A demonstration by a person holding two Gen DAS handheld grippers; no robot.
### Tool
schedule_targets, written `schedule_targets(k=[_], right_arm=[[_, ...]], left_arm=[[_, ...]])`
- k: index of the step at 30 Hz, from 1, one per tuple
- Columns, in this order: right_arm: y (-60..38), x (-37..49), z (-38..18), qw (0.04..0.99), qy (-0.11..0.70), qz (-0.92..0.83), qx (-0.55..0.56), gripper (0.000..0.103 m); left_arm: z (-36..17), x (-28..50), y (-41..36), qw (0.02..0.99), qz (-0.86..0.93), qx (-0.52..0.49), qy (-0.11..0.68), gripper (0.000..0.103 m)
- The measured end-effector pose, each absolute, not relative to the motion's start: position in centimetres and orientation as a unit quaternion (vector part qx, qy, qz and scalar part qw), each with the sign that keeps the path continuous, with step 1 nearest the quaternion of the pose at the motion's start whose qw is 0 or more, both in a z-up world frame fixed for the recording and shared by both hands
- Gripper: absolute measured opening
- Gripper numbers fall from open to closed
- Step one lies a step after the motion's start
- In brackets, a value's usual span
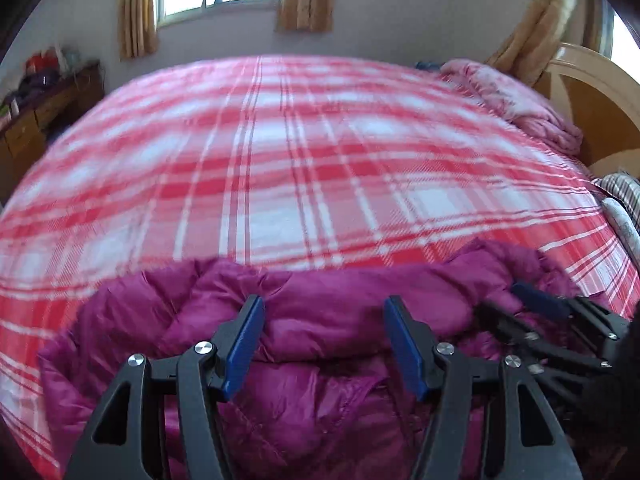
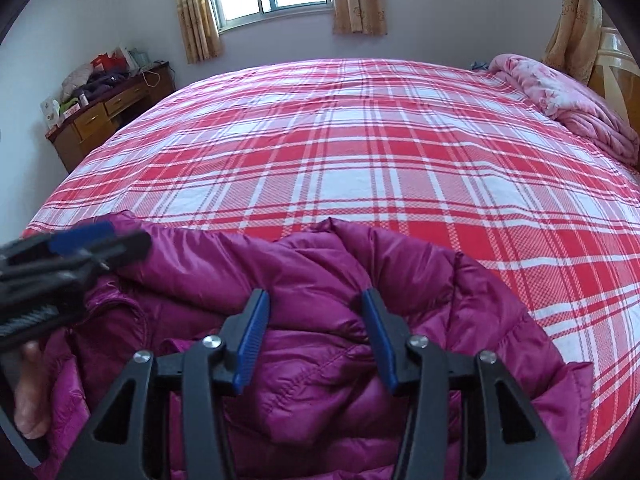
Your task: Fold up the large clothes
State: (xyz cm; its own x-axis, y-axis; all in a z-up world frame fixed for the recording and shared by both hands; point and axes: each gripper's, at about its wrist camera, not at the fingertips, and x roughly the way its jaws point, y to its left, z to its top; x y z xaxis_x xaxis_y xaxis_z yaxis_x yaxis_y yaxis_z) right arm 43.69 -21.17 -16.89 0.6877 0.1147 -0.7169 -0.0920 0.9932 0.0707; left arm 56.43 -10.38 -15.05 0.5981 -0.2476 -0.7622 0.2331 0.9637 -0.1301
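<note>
A magenta puffer jacket (image 1: 320,344) lies bunched on the near edge of a bed with a red and white plaid sheet (image 1: 280,160). My left gripper (image 1: 324,312) hovers over the jacket's middle with its blue pads wide apart and nothing pinched between them. In the right wrist view the same jacket (image 2: 312,272) spreads below my right gripper (image 2: 315,300), whose jaws stand apart over a fold without pressing on it. The right gripper (image 1: 540,308) also shows at the right of the left wrist view. The left gripper (image 2: 92,240) shows at the left of the right wrist view, with a hand (image 2: 30,400) behind it.
A rumpled pink quilt (image 2: 568,104) lies at the far right of the plaid sheet (image 2: 360,152), by a wooden headboard (image 1: 592,96). A cluttered wooden desk (image 2: 104,116) stands at the far left wall. A striped cloth (image 1: 624,192) sits at the bed's right edge.
</note>
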Motion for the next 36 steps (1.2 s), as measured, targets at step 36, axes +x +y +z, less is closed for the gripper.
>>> schedule_targets(k=[36], right_arm=[[-19.6,45.4,-18.3,0.902,0.428,0.029,-0.038,0.053]], left_arm=[[-17.3,56.5,-11.8,0.896,-0.118,0.037,0.427,0.064]])
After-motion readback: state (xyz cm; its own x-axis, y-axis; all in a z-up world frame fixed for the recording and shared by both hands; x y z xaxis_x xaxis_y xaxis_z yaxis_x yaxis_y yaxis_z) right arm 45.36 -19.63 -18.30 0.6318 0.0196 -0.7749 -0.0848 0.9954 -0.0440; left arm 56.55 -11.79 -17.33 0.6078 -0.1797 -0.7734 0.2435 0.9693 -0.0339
